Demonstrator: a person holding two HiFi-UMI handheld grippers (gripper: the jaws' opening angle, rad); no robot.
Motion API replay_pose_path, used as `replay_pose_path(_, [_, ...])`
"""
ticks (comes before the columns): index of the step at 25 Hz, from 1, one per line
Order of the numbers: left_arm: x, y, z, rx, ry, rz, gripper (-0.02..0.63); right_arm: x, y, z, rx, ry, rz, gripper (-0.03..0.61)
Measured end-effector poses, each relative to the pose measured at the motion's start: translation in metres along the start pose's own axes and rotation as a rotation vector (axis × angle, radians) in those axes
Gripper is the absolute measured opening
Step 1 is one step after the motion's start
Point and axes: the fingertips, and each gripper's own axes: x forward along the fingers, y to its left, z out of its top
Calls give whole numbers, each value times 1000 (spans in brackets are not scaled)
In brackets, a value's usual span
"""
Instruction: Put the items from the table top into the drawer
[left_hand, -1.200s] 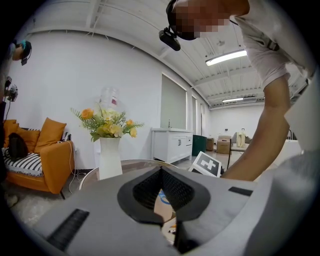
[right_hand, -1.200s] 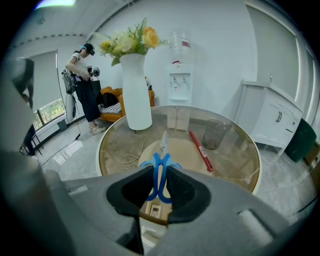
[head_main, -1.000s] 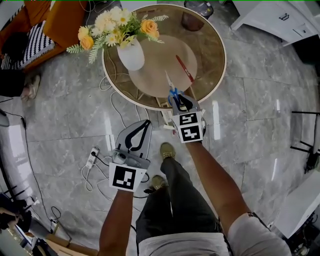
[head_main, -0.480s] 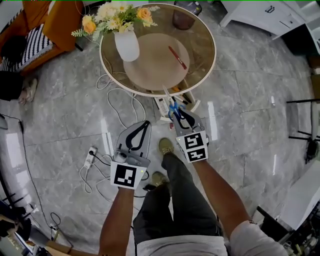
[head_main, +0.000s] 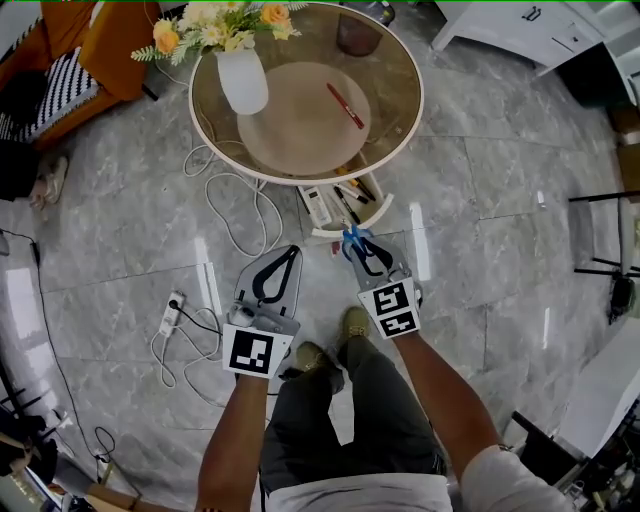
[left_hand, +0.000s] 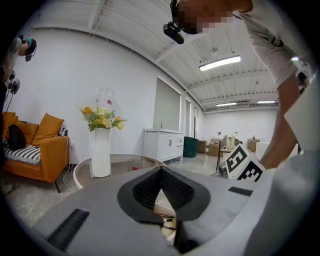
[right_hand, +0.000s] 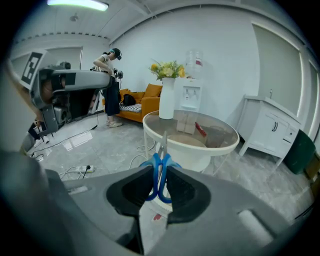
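Observation:
My right gripper (head_main: 356, 244) is shut on the blue handles of a pair of scissors (head_main: 350, 236), just in front of the open white drawer (head_main: 352, 229) under the round glass table (head_main: 400, 130). In the right gripper view the scissors (right_hand: 161, 167) stand upright between the pads, blades pointing at the table (right_hand: 200, 139). A red pen-like item (head_main: 345, 105) lies on the table top. My left gripper (head_main: 296, 249) hangs lower left of the drawer, shut with nothing in it; in its own view the tips (left_hand: 161, 171) meet.
A white vase (head_main: 243, 80) with flowers (head_main: 210, 25) stands at the table's left. A power strip (head_main: 170, 312) and cables lie on the floor left of me. An orange sofa (head_main: 110, 40) is far left, a white cabinet (head_main: 530, 30) far right. Another person (right_hand: 110, 90) stands by the sofa.
Both grippers have drawn back from the table towards me. The scissors, earlier over the table's near edge, now hang in front of the open drawer, which shows more fully.

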Motion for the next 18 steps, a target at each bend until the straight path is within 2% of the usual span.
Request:
replay_pose_path(8, [38, -12, -20, 2, 4, 57, 0, 17, -24, -39, -73, 54, 77, 83])
replay_pose_path(13, [62, -12, -57, 26, 28, 63, 0, 50, -38, -65, -124, 79, 117, 83])
replay_pose_path(18, [80, -2, -101, 52, 31, 43, 0, 96, -43, -93, -109, 97, 115, 83])
